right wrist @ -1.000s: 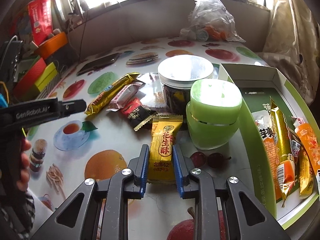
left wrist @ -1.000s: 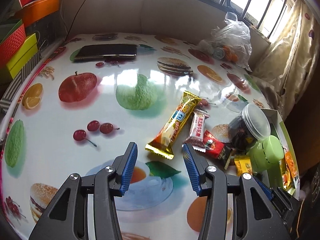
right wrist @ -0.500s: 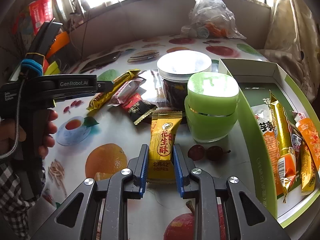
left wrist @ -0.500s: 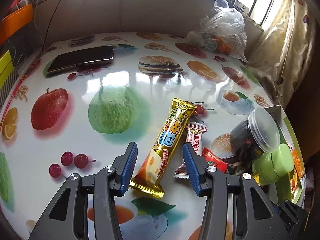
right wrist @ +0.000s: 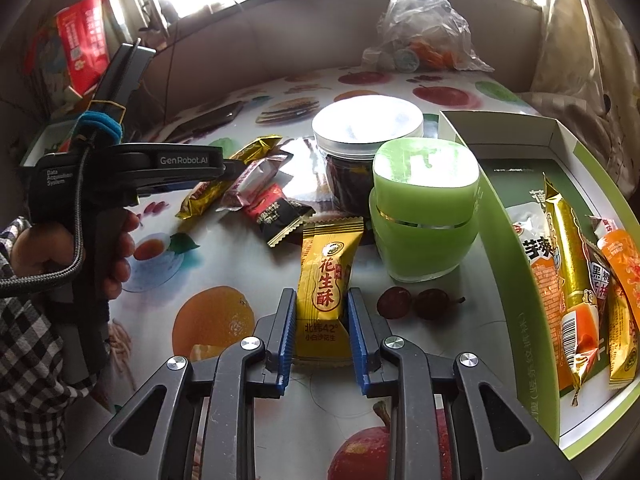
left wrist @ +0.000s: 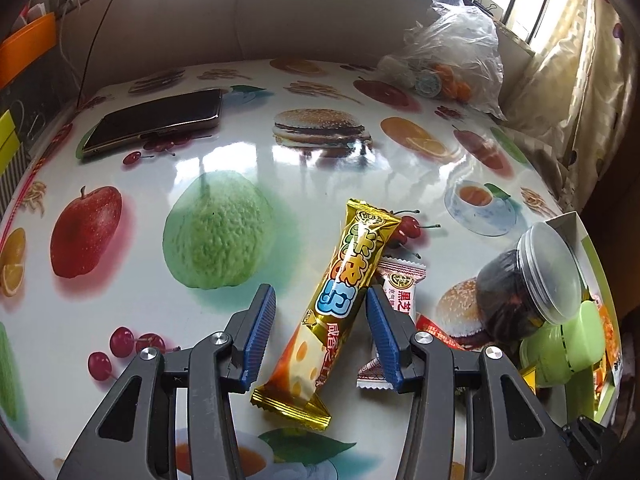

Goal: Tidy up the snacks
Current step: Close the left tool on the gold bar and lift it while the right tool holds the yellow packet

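The gold bar lay flat on the counter between the left claw's blue pads. Its long axis ran diagonally: far end up and slightly right, toward the window; near crimped end low and left, past the pad line. The left claw's jaws were closing, with the bar between them. The right pad sat at the wrapper's edge; the left pad stood apart from it, so no grip yet.

Risks, as I judged them:
- Bar lay skewed to the jaws, so closing pads could twist it or squeeze it out sideways on the glossy cloth.
- The pink pack lay touching the bar's right side, partly under the right pad; it could get pinched too, or dragged along.
- Grip would land near the middle/lower part, so the foil ends might droop on lifting.

The yellow pack lay flat w/ its long axis pointing straight away from the right claw, top end toward the green jar. The right claw was clenched on its lower half, pads pressing both edges. Risk there: a thin, slick wrapper could slide out in carrying. The box to the right already held several snacks, so its near wall could catch the pack if brought in low.
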`<action>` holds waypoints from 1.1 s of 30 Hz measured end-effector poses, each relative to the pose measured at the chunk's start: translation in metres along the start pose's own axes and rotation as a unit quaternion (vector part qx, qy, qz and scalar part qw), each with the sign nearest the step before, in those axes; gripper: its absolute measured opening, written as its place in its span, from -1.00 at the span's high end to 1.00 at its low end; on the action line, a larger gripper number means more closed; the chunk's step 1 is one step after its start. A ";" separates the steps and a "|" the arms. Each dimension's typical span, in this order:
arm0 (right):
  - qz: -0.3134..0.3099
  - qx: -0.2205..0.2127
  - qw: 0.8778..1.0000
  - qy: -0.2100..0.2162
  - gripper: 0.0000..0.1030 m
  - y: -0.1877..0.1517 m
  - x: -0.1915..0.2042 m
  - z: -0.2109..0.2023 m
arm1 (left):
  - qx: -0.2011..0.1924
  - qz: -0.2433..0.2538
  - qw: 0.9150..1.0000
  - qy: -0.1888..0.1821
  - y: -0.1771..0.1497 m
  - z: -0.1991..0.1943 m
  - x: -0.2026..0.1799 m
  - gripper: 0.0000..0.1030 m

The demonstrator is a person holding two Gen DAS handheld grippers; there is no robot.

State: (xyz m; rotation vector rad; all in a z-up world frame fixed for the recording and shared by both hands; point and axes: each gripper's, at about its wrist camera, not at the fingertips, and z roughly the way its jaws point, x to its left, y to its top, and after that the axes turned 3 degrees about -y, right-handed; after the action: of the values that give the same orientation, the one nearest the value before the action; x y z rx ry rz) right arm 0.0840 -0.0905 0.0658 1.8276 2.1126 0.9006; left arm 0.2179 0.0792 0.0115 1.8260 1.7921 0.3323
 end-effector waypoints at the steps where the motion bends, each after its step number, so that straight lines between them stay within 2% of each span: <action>1: 0.001 0.000 1.000 0.001 0.55 0.000 0.000 0.000 | -0.001 0.001 1.000 0.000 0.000 0.000 0.000 0.31; 3: 0.001 0.000 1.000 0.001 0.55 0.000 0.000 0.000 | -0.001 0.001 1.000 0.006 0.000 0.001 -0.001 0.48; 7: 0.003 -0.001 1.000 0.004 0.55 0.000 -0.001 0.000 | -0.002 -0.002 1.000 0.009 -0.001 0.000 0.000 0.54; 14: 0.003 -0.001 1.000 0.003 0.55 0.000 -0.001 0.001 | -0.003 0.000 1.000 0.011 -0.003 -0.004 -0.003 0.54; 23: 0.010 -0.006 1.000 0.004 0.55 -0.001 -0.005 -0.003 | -0.031 0.003 0.999 0.010 -0.009 -0.035 -0.007 0.54; 33: -0.010 -0.040 0.999 0.012 0.55 -0.004 0.008 -0.027 | -0.062 0.011 0.998 0.007 -0.018 -0.073 -0.019 0.54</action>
State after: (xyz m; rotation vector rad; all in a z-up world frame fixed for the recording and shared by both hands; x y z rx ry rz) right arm 0.0651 -0.0916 0.0870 1.7624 2.0748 0.9919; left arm 0.1614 0.0749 0.0654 1.7617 1.7222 0.4551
